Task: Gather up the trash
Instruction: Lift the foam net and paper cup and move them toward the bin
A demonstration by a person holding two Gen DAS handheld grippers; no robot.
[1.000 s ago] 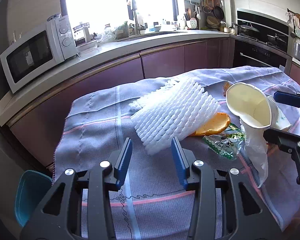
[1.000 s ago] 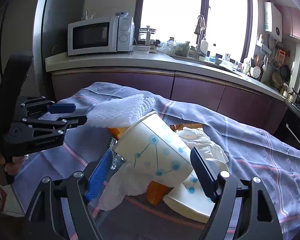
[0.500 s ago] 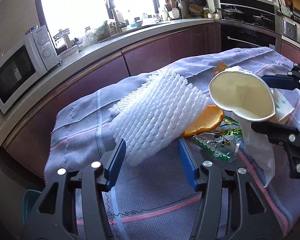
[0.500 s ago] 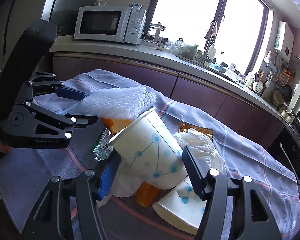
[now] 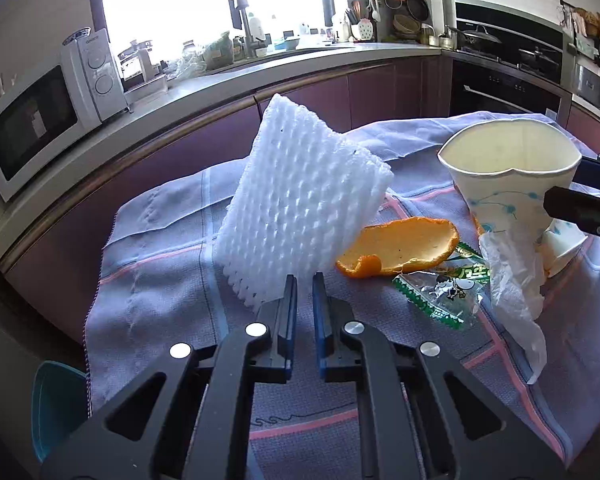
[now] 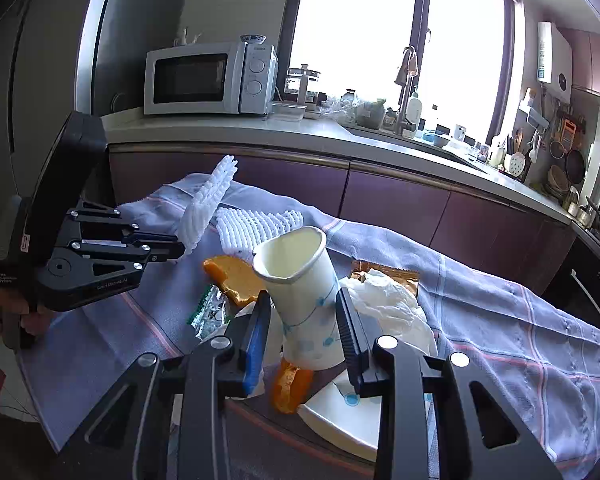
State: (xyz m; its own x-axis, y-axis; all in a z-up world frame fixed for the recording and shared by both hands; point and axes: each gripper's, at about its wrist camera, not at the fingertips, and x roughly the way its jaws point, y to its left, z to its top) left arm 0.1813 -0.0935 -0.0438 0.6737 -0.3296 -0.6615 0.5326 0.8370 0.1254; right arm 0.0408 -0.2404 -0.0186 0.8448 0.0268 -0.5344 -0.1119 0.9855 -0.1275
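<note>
Both jaws loaded: L pinches foam net, R squeezes cup.

On the cloth-covered table, the foam net stands tilted, its lower edge between the fingers of the left gripper. To its right lies the orange peel. The snack wrapper lies in front of the peel. Further right, the paper cup sits between the fingers of the right gripper. A tissue hangs below the cup. Behind the table runs the counter, with the microwave on its left end.
</note>
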